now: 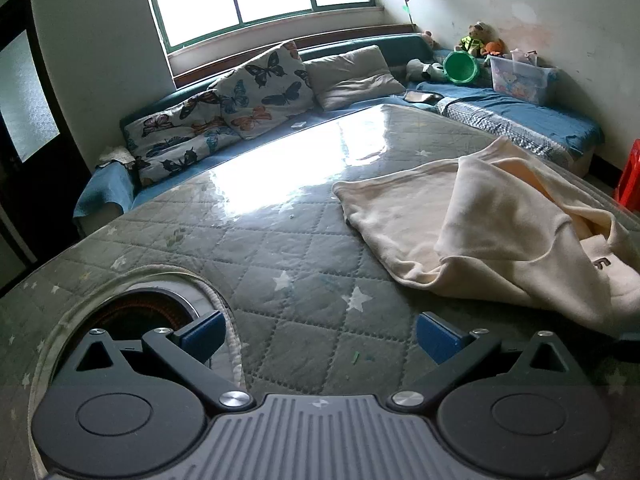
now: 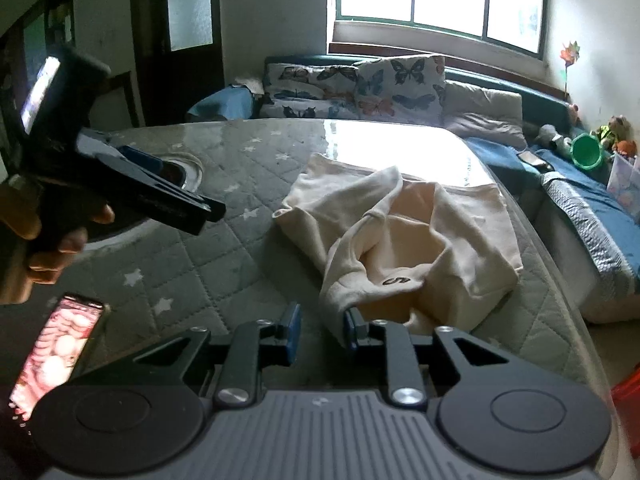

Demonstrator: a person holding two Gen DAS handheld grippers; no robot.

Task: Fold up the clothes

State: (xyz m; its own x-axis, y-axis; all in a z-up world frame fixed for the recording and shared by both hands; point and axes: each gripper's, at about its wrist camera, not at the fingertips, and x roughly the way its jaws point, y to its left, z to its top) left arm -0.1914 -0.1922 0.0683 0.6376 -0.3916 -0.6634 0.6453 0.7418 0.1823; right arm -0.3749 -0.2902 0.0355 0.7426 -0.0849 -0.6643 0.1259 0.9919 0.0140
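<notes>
The left gripper (image 1: 319, 338) hangs with fingers spread wide over bare quilted table cover (image 1: 280, 248), holding nothing, open room ahead and a round cutout (image 1: 156, 312) at its left finger. The right gripper (image 2: 319, 330) is partly parted, its right finger (image 2: 352, 328) touching the hem of the one cream garment (image 2: 404, 232), which lies rumpled ahead, reaching toward the table's right edge

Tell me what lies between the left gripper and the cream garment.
Only bare star-quilted table cover, plain in the left wrist view. The left gripper hangs open above it, and the cream garment lies rumpled ahead to its right, untouched.
</notes>
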